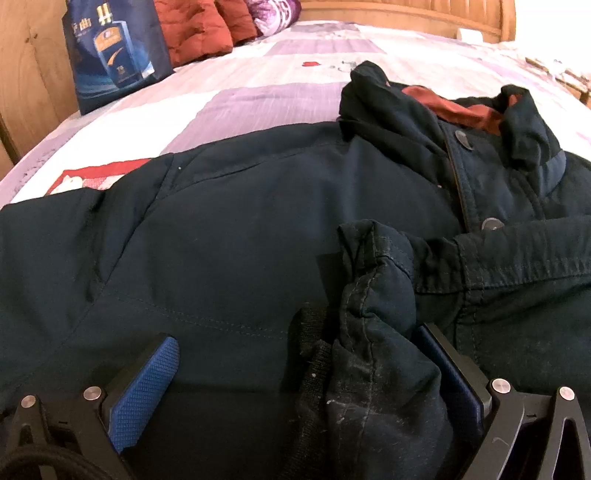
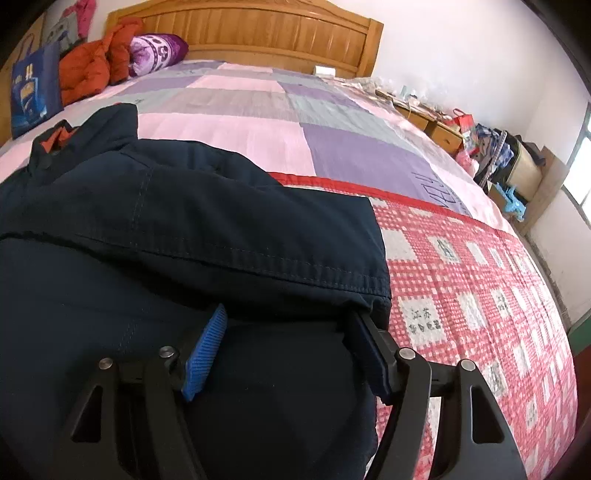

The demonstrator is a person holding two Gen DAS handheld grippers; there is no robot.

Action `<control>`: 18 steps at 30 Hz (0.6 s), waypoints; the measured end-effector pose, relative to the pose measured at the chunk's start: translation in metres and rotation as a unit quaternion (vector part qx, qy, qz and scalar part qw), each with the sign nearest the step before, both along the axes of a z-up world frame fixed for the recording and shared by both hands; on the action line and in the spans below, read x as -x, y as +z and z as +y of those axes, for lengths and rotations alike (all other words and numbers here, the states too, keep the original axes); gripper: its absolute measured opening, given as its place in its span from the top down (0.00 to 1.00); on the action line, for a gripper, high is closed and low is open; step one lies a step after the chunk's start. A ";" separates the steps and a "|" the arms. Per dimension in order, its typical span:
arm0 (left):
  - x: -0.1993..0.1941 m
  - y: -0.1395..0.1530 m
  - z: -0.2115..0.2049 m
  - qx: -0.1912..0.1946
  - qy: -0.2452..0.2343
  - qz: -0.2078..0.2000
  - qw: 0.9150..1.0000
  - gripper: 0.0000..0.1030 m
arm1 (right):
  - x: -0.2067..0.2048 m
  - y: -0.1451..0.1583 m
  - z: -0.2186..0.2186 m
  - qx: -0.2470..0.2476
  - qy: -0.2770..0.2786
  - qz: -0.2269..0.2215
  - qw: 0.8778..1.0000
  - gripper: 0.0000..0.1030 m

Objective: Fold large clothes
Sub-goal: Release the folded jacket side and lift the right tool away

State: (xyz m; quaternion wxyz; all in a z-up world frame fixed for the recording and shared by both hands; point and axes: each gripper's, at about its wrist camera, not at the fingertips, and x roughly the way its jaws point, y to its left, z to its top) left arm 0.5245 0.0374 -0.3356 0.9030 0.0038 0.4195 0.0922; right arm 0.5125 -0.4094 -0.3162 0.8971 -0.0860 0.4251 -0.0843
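Note:
A large dark navy jacket (image 1: 258,229) with an orange-lined collar (image 1: 461,107) lies spread on the bed. My left gripper (image 1: 295,354) is open, its blue pads wide apart. A bunched sleeve cuff (image 1: 376,332) of the jacket lies between the fingers, against the right pad. In the right wrist view the jacket (image 2: 184,221) shows with a folded sleeve or hem edge on top. My right gripper (image 2: 288,332) is open, with that stitched edge lying across its fingertips, which are partly hidden under the cloth.
The bed has a purple and pink checked sheet (image 2: 258,110) and a red checked quilt (image 2: 461,277). A blue bag (image 1: 114,51), an orange padded coat (image 1: 199,29) and a purple pillow (image 2: 159,51) sit near the wooden headboard (image 2: 258,33). A cluttered bedside table (image 2: 436,118) stands on the right.

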 end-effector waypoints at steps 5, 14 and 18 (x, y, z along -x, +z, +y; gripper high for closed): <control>0.001 0.011 0.007 0.019 -0.004 0.021 1.000 0.00 | 0.014 0.033 0.004 -0.024 -0.019 0.008 1.000 0.31; 0.095 0.046 0.029 0.039 -0.015 -0.010 0.999 0.00 | 0.075 0.021 -0.070 -0.180 -0.108 0.004 0.978 0.20; 0.135 0.042 0.033 0.019 -0.004 0.017 1.000 0.00 | 0.113 0.043 -0.041 -0.100 -0.074 -0.042 0.991 0.20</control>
